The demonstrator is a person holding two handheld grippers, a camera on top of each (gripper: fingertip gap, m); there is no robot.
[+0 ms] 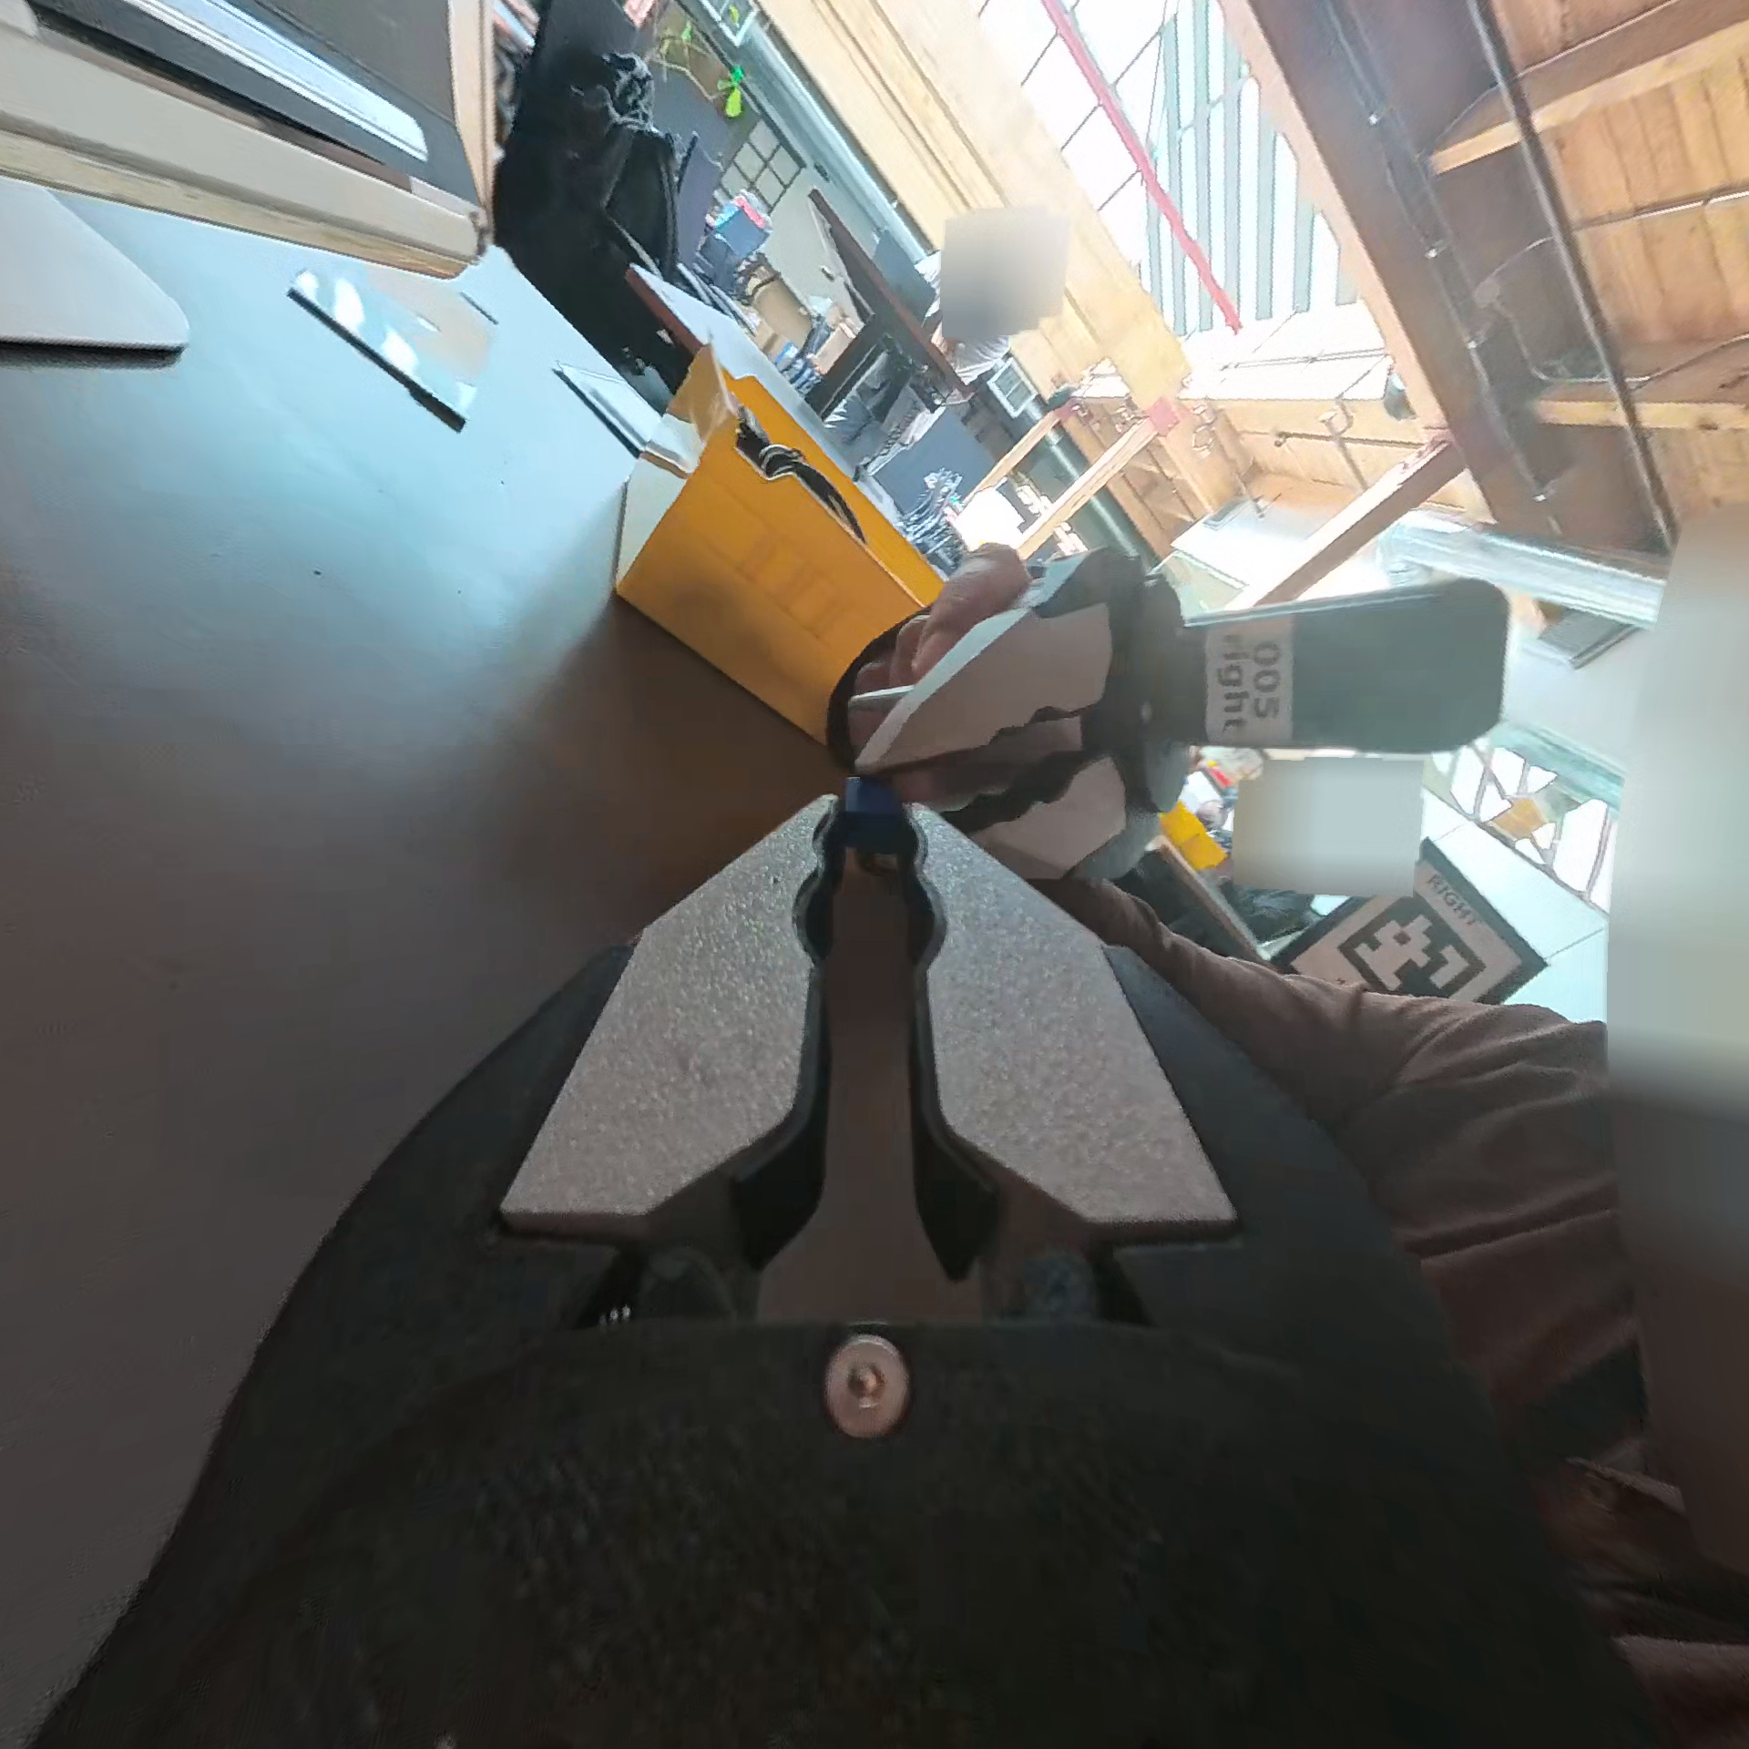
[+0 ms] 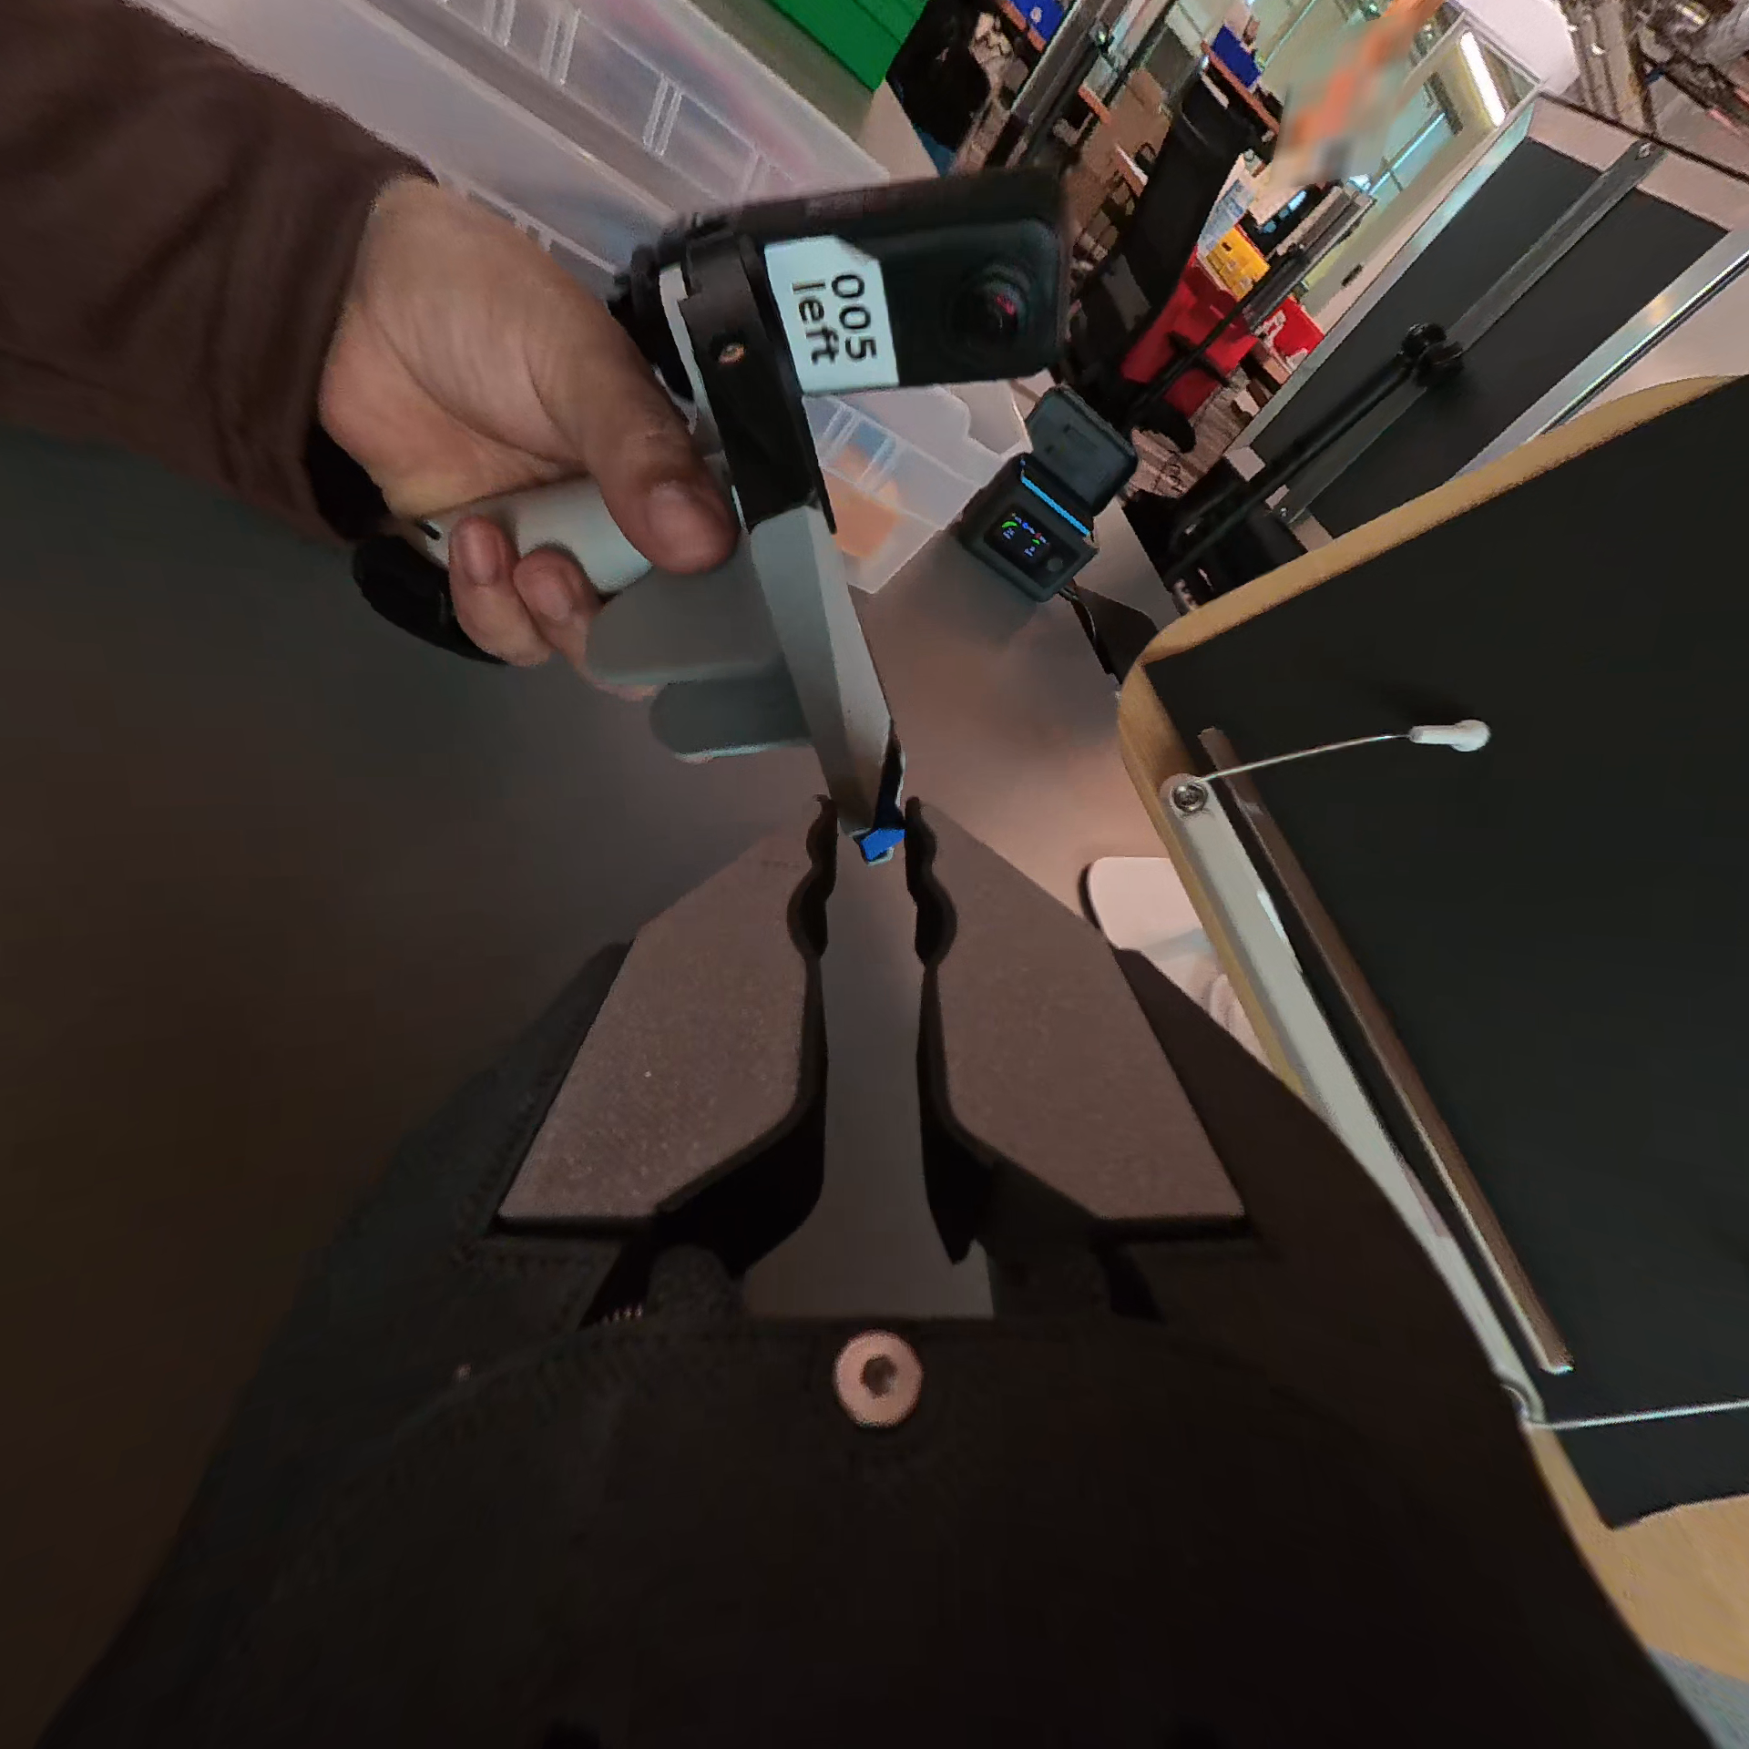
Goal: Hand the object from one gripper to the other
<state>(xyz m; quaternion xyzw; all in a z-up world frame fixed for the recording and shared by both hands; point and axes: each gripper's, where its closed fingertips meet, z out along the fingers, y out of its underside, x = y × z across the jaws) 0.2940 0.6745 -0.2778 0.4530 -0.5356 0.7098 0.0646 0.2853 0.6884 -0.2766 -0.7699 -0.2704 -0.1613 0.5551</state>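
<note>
A small blue block (image 1: 869, 816) sits pinched between the tips of my left gripper (image 1: 869, 831), held in the air above the dark table (image 1: 284, 662). My right gripper (image 1: 894, 786) comes in from the right and its fingertips meet the block from above. In the right wrist view the block (image 2: 880, 842) lies between the tips of my right gripper (image 2: 871, 819), which are drawn in close on both sides. My left gripper (image 2: 866, 804) reaches down to it from above, held by a hand (image 2: 492, 407). Both grippers appear shut on the block.
A yellow box (image 1: 757, 558) stands on the table beyond the grippers. A black panel with a wooden edge (image 2: 1420, 946) rises at the right. A small device with a lit screen (image 2: 1032, 539) and a clear plastic bin (image 2: 606, 142) stand farther back. A brown sleeve (image 1: 1372, 1183) is at the right. The grippers are tip to tip, or close to it.
</note>
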